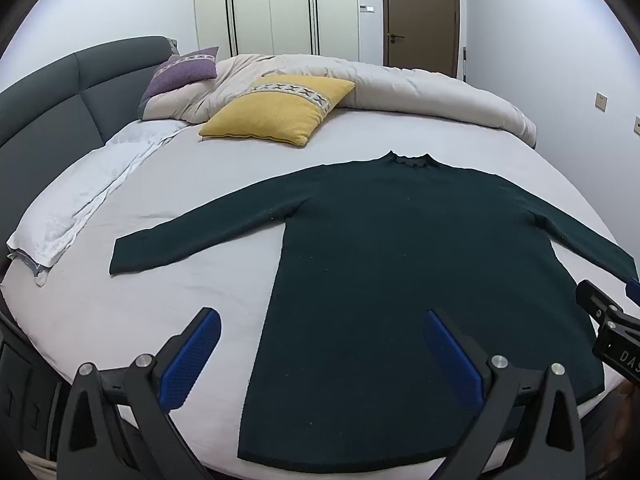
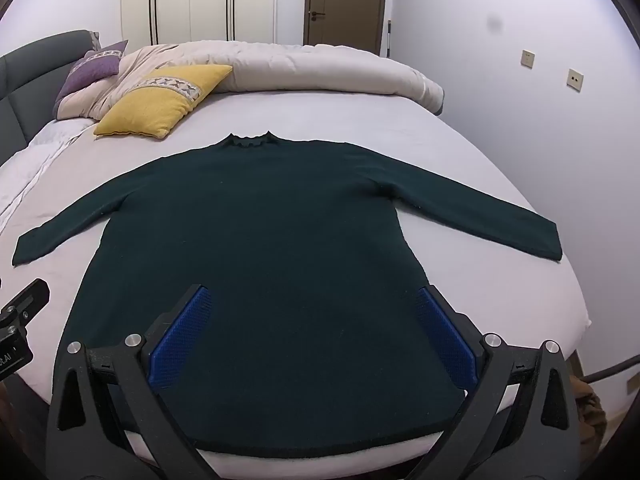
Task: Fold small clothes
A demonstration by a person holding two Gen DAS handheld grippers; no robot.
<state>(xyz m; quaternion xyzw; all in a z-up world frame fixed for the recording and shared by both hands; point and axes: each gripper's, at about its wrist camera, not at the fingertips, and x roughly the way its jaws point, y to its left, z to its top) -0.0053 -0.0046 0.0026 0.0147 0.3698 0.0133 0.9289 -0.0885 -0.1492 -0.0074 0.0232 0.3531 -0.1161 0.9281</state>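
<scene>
Dark green sweater (image 2: 256,280) flat on bed (image 2: 460,152), both grippers seemingly above it, spread wide.

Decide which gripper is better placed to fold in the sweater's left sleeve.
The left gripper: it hangs open over the sweater's left edge, nearest that sleeve. The right gripper is open over the middle.
</scene>
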